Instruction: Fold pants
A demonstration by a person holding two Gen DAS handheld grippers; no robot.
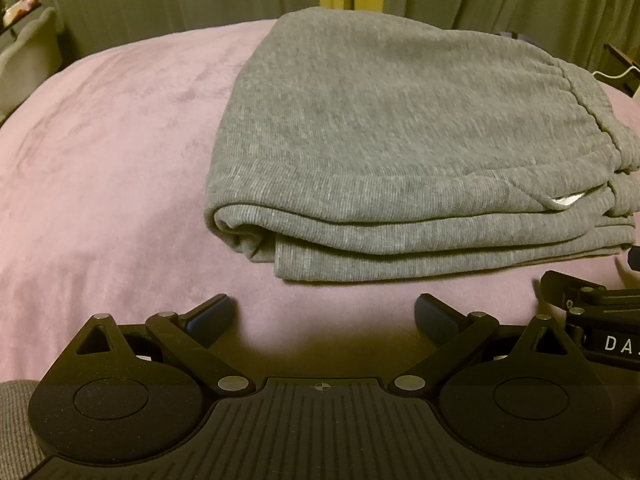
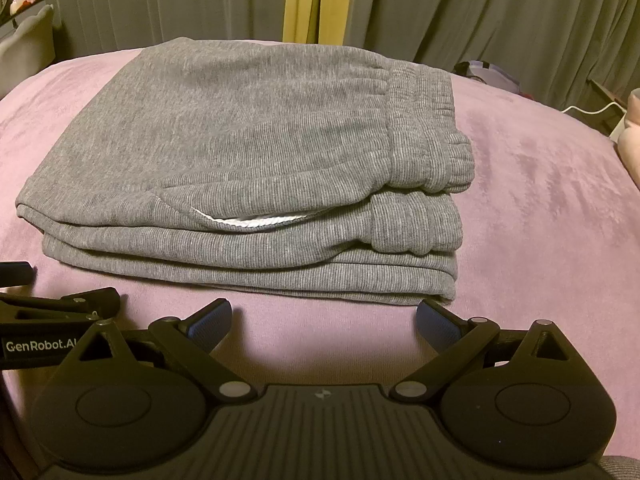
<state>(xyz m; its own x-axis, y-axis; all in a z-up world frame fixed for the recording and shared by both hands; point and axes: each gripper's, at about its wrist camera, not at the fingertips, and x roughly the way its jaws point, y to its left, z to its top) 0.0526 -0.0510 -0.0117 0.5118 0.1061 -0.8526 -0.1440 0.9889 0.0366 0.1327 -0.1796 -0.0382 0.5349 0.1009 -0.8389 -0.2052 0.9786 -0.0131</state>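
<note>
Grey sweatpants (image 1: 384, 152) lie folded into a thick stack on a pink blanket (image 1: 100, 160), with the elastic waistband on the right and a white pocket lining showing at the near edge. They also show in the right wrist view (image 2: 240, 152). My left gripper (image 1: 326, 312) is open and empty, just short of the stack's near edge. My right gripper (image 2: 324, 316) is open and empty, just short of the stack's near right corner. Each gripper shows at the edge of the other's view.
The pink blanket (image 2: 540, 200) covers a bed. Grey curtains (image 2: 480, 8) hang behind it. A pale chair (image 1: 28, 64) stands at the far left. A white cable (image 2: 592, 110) and dark items lie beyond the bed's far right edge.
</note>
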